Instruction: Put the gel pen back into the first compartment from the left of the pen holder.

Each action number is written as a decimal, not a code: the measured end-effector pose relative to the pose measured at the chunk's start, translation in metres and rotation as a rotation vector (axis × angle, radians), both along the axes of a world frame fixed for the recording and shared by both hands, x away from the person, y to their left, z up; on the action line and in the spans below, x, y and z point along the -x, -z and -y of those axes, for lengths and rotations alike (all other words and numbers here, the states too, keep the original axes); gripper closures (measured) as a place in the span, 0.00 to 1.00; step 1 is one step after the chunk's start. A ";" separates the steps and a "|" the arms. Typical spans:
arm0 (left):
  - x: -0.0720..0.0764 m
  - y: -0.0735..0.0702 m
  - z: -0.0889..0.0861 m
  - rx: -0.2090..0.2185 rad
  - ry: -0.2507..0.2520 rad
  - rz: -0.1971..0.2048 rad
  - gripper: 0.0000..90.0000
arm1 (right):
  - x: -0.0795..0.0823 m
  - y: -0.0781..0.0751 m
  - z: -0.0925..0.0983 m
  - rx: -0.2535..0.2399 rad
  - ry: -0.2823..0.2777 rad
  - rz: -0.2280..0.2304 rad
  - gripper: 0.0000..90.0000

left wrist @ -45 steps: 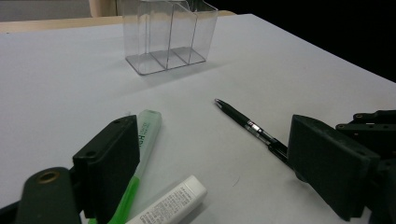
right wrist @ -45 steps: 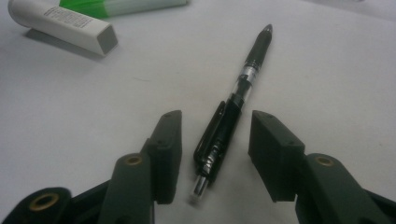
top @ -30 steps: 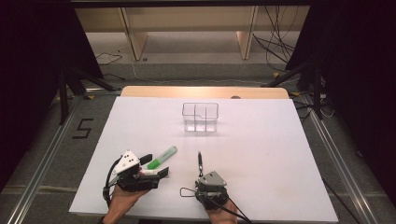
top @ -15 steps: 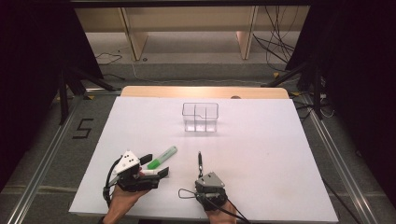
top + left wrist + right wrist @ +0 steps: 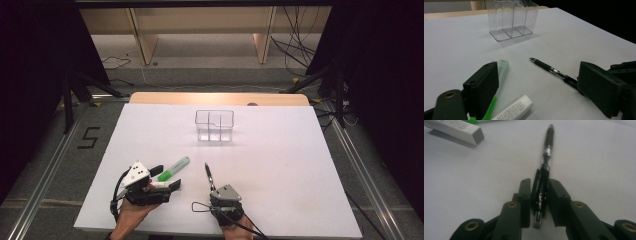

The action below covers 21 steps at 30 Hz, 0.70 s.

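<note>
The right gripper (image 5: pixel 539 202) has just been closing its jaws on the rear of the black pen (image 5: pixel 545 172), which is lying flat on the white table (image 5: pixel 280 165) and not yet lifted. The left gripper (image 5: pixel 544 95) is resting with jaws open astride a green marker (image 5: pixel 500 75) and a white tube (image 5: pixel 515 110), gripping neither. The clear organizer (image 5: pixel 214 125) is standing empty, well apart; judged, all 3 items are awaiting placement. The pen is slim, glossy, with a clear mid-section and clip.
</note>
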<state>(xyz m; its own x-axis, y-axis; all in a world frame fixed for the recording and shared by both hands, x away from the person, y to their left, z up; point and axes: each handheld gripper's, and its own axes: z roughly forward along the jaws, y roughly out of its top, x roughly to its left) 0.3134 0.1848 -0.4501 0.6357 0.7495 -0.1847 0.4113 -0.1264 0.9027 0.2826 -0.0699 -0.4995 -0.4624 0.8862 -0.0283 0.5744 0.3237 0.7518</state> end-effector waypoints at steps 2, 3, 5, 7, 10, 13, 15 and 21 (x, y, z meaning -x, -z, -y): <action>0.000 0.000 0.000 -0.001 0.001 0.001 0.19 | 0.000 0.000 0.001 -0.002 0.005 -0.001 0.84; 0.000 0.000 0.000 -0.001 0.001 0.001 0.19 | 0.000 0.000 0.001 -0.002 0.005 0.000 0.84; 0.000 0.000 0.000 -0.002 0.002 -0.001 0.19 | 0.000 0.000 0.001 -0.003 0.006 0.000 0.84; 0.000 0.000 0.000 -0.002 0.001 -0.001 0.19 | 0.000 0.000 0.001 -0.006 0.009 0.000 0.84; 0.000 0.000 0.000 -0.002 0.000 -0.003 0.19 | 0.000 0.000 0.004 -0.035 0.012 -0.006 0.85; 0.000 0.000 0.000 -0.002 0.000 -0.005 0.19 | 0.000 -0.004 0.006 -0.060 0.008 -0.010 0.89; 0.000 0.000 0.000 -0.004 0.002 -0.006 0.19 | -0.001 -0.003 0.008 -0.048 0.003 -0.009 0.89; -0.001 0.001 0.000 0.002 0.001 -0.009 0.19 | -0.005 -0.002 0.019 -0.106 -0.006 -0.043 0.89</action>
